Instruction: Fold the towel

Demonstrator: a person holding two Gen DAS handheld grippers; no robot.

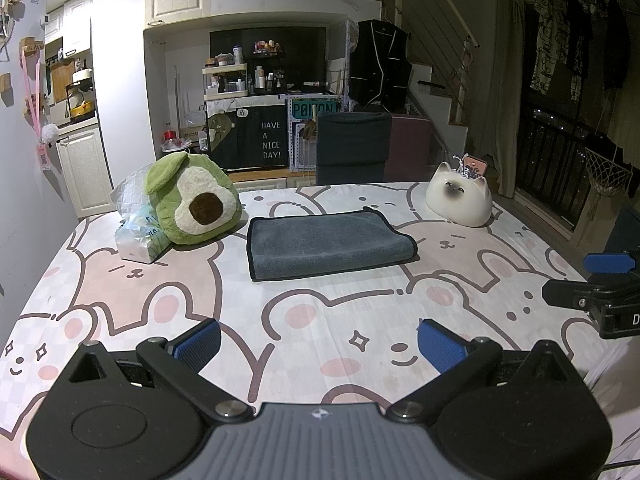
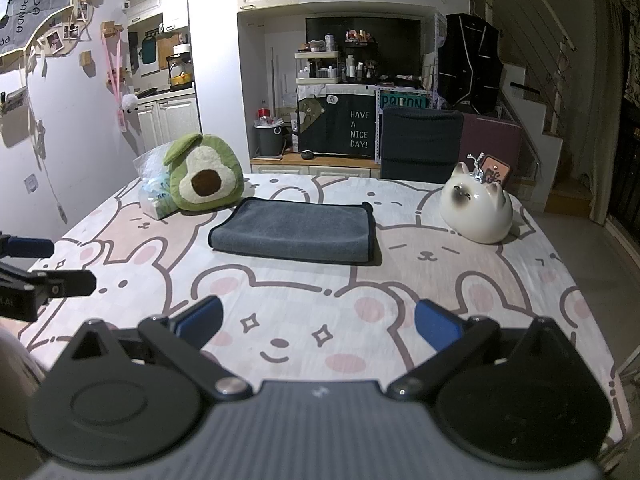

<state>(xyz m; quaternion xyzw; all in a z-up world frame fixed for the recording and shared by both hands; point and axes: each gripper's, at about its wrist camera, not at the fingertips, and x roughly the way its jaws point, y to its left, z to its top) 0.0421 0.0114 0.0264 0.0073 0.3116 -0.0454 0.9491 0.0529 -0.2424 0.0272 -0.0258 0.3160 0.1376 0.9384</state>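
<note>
A dark grey towel (image 1: 328, 244) lies folded into a flat rectangle on the table with the bear-print cloth (image 1: 280, 320); it also shows in the right wrist view (image 2: 294, 230). My left gripper (image 1: 318, 346) is open and empty, held near the table's front edge, well short of the towel. My right gripper (image 2: 318, 326) is open and empty, also back from the towel. The right gripper shows at the right edge of the left wrist view (image 1: 600, 284). The left gripper shows at the left edge of the right wrist view (image 2: 36, 272).
A green avocado plush (image 1: 192, 200) and a plastic tissue pack (image 1: 140, 236) sit left of the towel. A white ceramic cat (image 1: 460, 198) sits at the far right. A dark chair (image 1: 352, 148) stands behind the table.
</note>
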